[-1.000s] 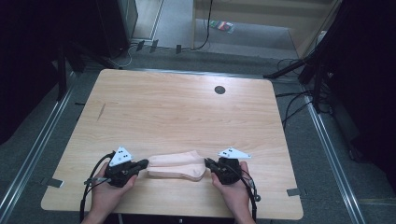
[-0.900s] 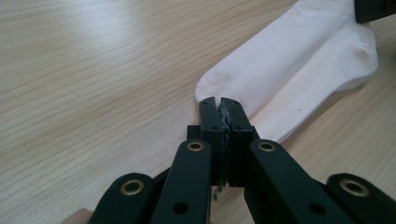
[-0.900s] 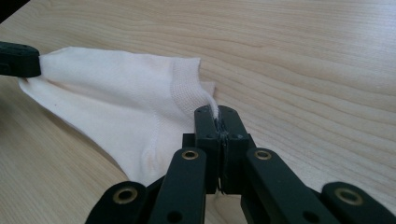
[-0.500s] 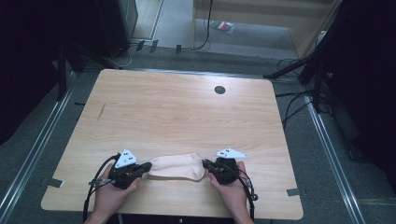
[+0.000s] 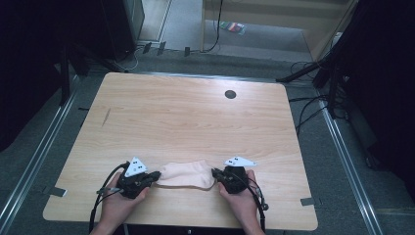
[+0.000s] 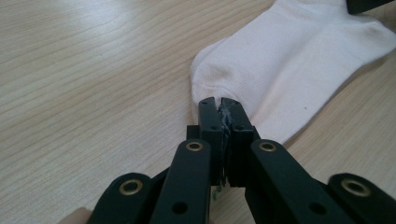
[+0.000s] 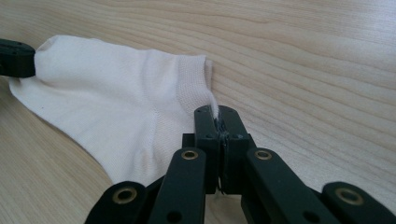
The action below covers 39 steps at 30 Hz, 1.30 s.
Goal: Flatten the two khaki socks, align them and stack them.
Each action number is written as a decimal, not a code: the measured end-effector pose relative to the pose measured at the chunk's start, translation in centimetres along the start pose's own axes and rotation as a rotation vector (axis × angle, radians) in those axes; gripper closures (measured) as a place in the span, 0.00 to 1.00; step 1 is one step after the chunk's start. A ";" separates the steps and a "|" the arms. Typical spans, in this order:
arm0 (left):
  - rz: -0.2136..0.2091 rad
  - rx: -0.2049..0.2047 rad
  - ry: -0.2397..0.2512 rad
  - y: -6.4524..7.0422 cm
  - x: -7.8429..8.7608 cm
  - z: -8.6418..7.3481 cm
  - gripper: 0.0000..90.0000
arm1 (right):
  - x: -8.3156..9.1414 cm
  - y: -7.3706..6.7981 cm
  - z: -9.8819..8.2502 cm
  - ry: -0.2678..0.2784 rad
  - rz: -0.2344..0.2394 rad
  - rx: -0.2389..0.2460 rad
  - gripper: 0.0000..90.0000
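A recording lab or test room: a bare wooden table [image 5: 195, 112] stood on grey carpet [image 5: 337, 161], ringed by metal floor rails [image 5: 34, 161], trailing cables [image 5: 303, 110] and dark equipment racks [image 5: 117, 24].

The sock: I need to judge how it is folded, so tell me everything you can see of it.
The sock is a short, pale cream, fine-ribbed knit with a cuff band. It lies flat near the front edge of the wooden table, seemingly folded over on itself. The left gripper is shut on one end and the right gripper on the cuff end, stretching it lightly between them.
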<state>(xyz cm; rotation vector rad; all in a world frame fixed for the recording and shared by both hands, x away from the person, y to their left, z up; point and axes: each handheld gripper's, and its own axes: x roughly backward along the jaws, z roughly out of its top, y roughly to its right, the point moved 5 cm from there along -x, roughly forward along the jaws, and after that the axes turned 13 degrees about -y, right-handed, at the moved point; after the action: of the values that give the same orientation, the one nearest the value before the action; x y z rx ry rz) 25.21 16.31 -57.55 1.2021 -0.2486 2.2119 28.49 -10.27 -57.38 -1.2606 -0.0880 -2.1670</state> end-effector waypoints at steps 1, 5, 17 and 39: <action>-0.010 0.002 -0.001 0.0 0.0 0.0 0.99 | 0.0 0.0 0.0 0.001 0.001 0.001 0.99; -0.034 0.010 0.045 -0.2 0.0 -0.1 0.93 | -0.1 0.0 0.0 0.018 0.015 0.009 0.96; -0.030 0.134 0.228 -2.4 2.6 0.1 0.11 | 2.8 -0.1 1.3 0.194 0.057 0.028 0.15; 0.054 0.261 0.297 -8.1 5.1 -1.9 0.11 | 6.0 5.0 0.3 0.264 -0.032 -0.059 0.15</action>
<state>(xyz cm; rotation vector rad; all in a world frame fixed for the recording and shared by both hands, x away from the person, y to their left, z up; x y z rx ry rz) 26.56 25.78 -55.48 0.9849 0.1333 2.4911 29.36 -17.08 -53.55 -0.9991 0.0651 -2.3590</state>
